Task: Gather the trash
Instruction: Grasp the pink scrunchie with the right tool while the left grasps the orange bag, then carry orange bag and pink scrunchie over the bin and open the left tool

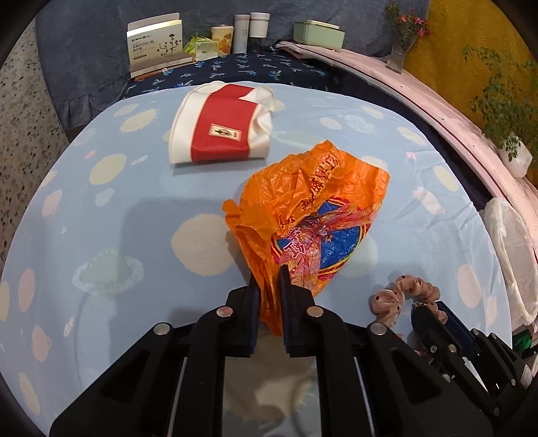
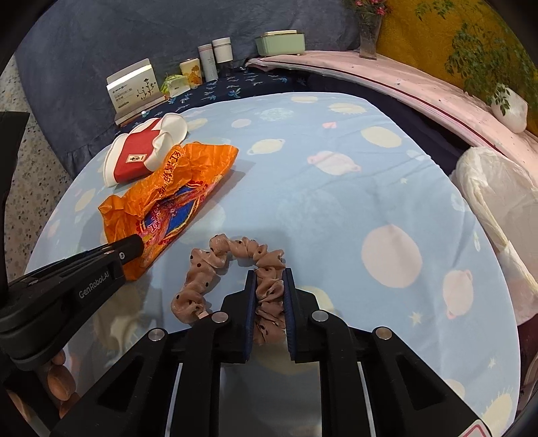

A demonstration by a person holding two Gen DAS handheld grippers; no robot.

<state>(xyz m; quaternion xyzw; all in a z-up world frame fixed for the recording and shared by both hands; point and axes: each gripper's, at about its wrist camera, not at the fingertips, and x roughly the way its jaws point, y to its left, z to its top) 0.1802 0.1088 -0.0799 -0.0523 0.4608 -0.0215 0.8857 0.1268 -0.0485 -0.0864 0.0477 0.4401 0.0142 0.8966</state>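
Bright even indoor light, soft shadows on tablecloth (image 1: 101, 235), sharp centre, strong fisheye bending, dark vignetted corners

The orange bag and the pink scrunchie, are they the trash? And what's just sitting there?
For the job:
- orange plastic bag, pinched in the left tool
- pink dotted scrunchie, pinched in the right tool
- white bin bag, probably for the trash

Just lying about:
- red-and-white pouch
- cans
- green tin
- potted plants
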